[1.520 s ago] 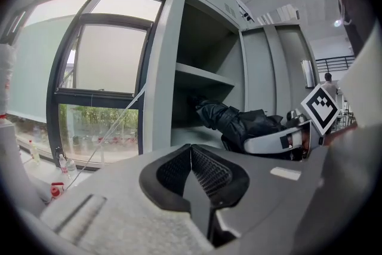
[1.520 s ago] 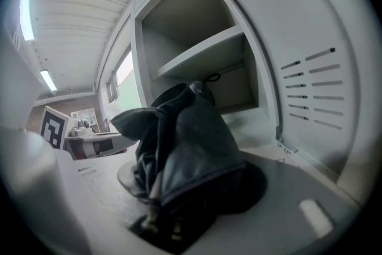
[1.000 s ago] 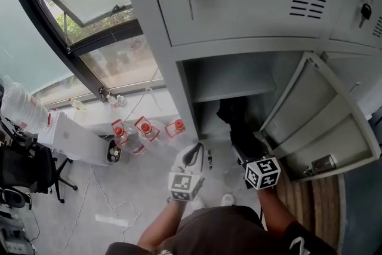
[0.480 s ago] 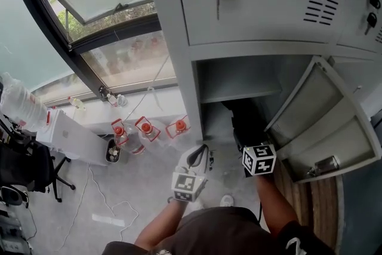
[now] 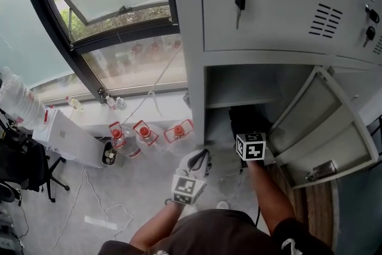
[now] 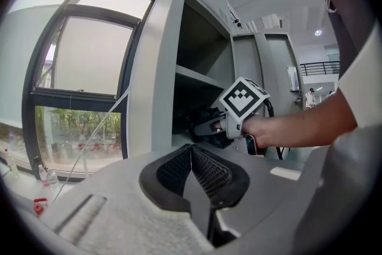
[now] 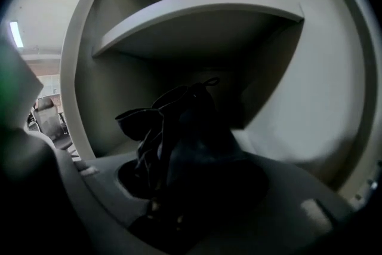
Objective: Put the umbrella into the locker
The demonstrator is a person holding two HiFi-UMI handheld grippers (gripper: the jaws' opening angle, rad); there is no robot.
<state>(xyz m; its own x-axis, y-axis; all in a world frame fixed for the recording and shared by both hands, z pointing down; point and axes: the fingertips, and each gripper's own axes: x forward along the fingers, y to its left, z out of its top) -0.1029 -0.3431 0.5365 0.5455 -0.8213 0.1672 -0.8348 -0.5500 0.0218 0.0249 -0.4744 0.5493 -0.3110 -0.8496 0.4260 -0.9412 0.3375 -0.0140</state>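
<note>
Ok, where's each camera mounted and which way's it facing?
Head view: on the head, steeply down onto the grey metal locker; left tool, right tool, forearms show.
Left gripper view: on the left tool, past its shut jaws toward the locker; right hand shows.
Right gripper view: on the right tool, into the locker; black folded umbrella between jaws.
Shared: head and left views show the right tool.

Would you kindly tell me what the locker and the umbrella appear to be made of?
Locker: likely sheet steel with a matte light-grey paint finish, judging by the pressed vent slots and the thin folded edges of the open door.
Umbrella: a soft black fabric, probably synthetic, since it sits in limp, crumpled folds. Its frame is not visible.
</note>
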